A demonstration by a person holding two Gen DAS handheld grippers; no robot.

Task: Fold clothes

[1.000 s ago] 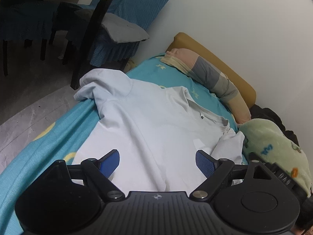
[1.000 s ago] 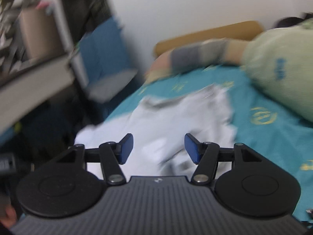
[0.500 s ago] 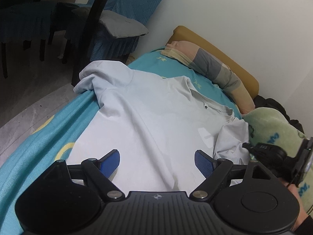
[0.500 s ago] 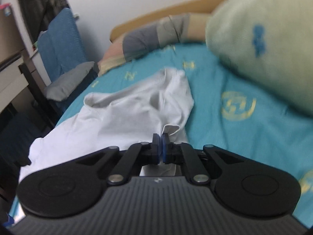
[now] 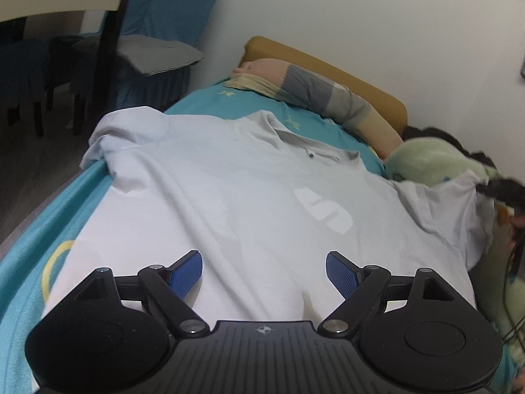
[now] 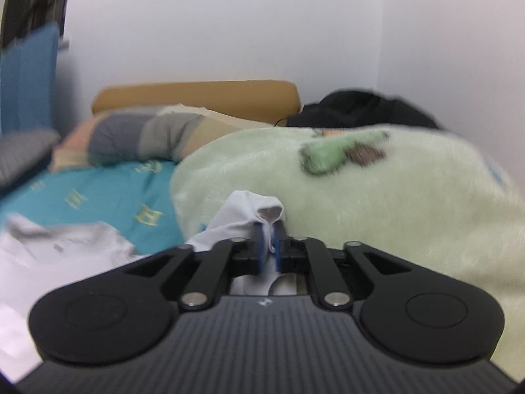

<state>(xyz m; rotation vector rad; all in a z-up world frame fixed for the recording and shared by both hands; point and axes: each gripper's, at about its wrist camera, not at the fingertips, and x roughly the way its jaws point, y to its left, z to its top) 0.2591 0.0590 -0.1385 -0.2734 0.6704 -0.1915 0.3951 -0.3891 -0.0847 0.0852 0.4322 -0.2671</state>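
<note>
A pale grey polo shirt (image 5: 246, 197) lies face up on the teal bed sheet (image 5: 29, 243), collar (image 5: 295, 134) toward the pillow. My left gripper (image 5: 264, 271) hovers open over the shirt's lower front with nothing between its blue pads. The shirt's right sleeve (image 5: 452, 210) is drawn out sideways to the right gripper (image 5: 485, 188) at the frame's edge. In the right wrist view my right gripper (image 6: 268, 246) has the sleeve's hem (image 6: 252, 211) between its pads, against the green blanket. Its jaws are opening, and the cloth is still pinched there.
A green fleece blanket (image 6: 377, 197) is heaped at the right of the bed. A striped pillow (image 5: 315, 92) lies along the ochre headboard (image 5: 354, 78). Dark clothing (image 6: 357, 108) sits in the corner. A chair with a grey cushion (image 5: 157, 55) stands beside the bed.
My right gripper closed on the sleeve's hem and carried it right, toward the green blanket, so the sleeve now lies spread out. The left gripper slid a little over the shirt, still open.
</note>
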